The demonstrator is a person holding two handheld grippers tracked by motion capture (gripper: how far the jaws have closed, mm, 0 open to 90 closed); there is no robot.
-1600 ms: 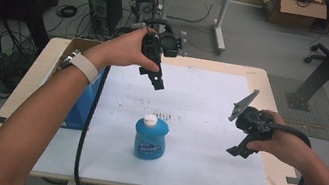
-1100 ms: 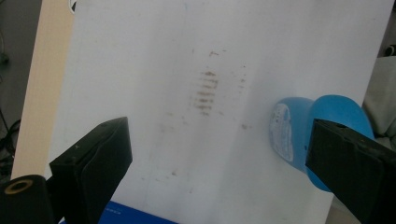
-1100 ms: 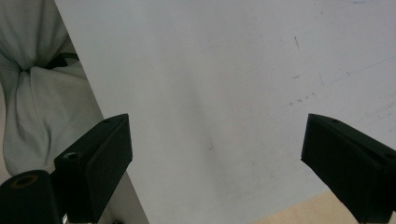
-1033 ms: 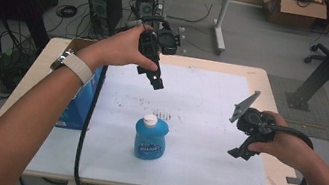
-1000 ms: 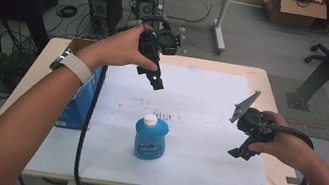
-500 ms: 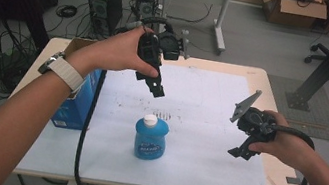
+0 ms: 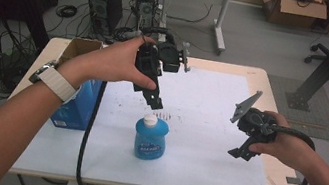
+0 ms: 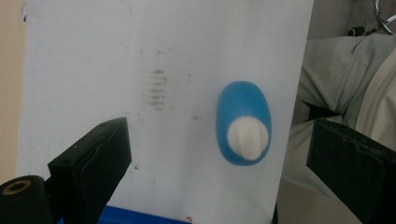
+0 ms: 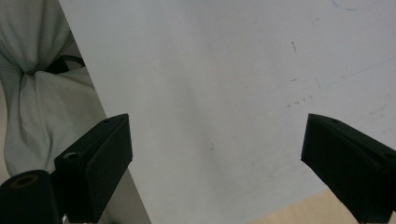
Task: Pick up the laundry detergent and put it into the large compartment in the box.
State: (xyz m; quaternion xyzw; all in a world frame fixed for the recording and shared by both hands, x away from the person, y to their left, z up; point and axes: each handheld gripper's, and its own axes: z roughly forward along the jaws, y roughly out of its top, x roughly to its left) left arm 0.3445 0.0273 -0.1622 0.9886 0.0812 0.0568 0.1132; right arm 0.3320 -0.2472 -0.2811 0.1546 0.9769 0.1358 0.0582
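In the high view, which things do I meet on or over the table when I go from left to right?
Blue box → left gripper → blue bottle just right of the jaws' tip → right gripper.

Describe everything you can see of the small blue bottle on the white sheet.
The blue bottle is short and squat, of what looks like translucent blue plastic, with a white cap and a blue label on its front. It stands upright, cap on, on the white sheet near the table's front edge. From above it looks oval. Nothing touches it; the left tool hangs open just above its cap.
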